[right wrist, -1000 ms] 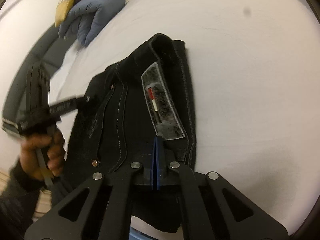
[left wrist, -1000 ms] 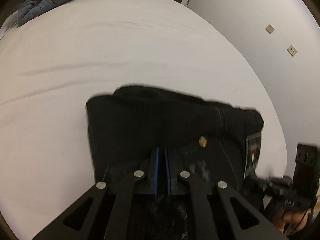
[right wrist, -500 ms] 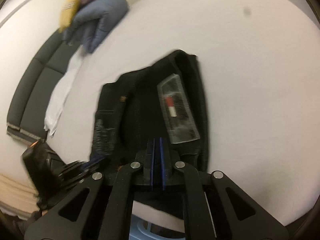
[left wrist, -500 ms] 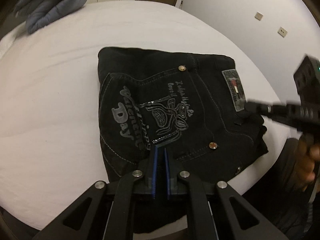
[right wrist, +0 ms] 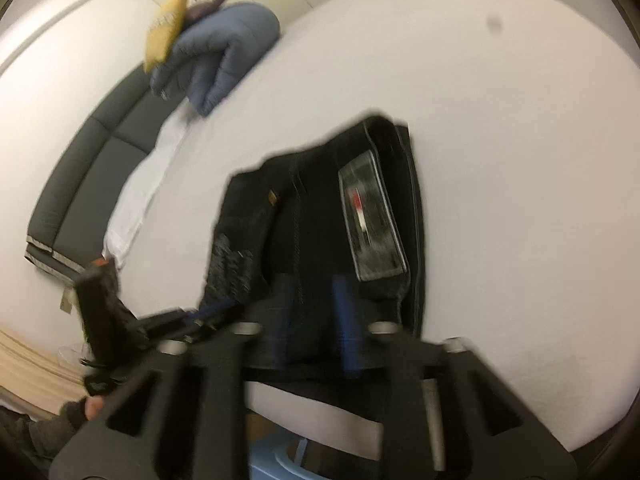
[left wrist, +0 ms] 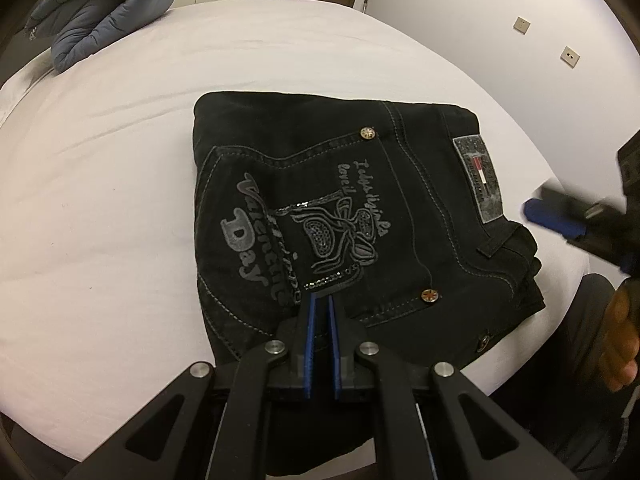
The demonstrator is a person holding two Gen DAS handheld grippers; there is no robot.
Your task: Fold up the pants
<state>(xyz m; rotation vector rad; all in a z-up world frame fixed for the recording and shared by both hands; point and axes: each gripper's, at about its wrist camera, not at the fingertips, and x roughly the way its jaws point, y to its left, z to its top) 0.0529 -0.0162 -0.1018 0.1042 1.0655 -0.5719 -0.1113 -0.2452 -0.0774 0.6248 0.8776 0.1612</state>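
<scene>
The black jeans [left wrist: 360,216] lie folded in a flat rectangle on the white bed [left wrist: 100,200], back pocket with its embroidery and the grey waist label [left wrist: 478,180] facing up. My left gripper [left wrist: 320,308] hovers over their near edge, shut, with nothing between its blue pads. In the right wrist view, which is blurred, the jeans [right wrist: 320,208] lie below my right gripper [right wrist: 314,296]. Its jaws are opening and stand apart over the near waistband, with no cloth pinched. The right gripper [left wrist: 560,220] also shows as a blur beside the jeans' right end.
A rolled blue quilt [left wrist: 108,12] lies at the bed's far left, with a yellow cushion [right wrist: 166,30] behind it. A dark sofa [right wrist: 92,168] and a white cloth [right wrist: 140,196] run along the bed's left side. A person's hand [left wrist: 620,340] holds the right gripper.
The left gripper drew back off the jeans, which now lie fully in view. The right gripper let go of the waistband, rose a little and spread its jaws.
</scene>
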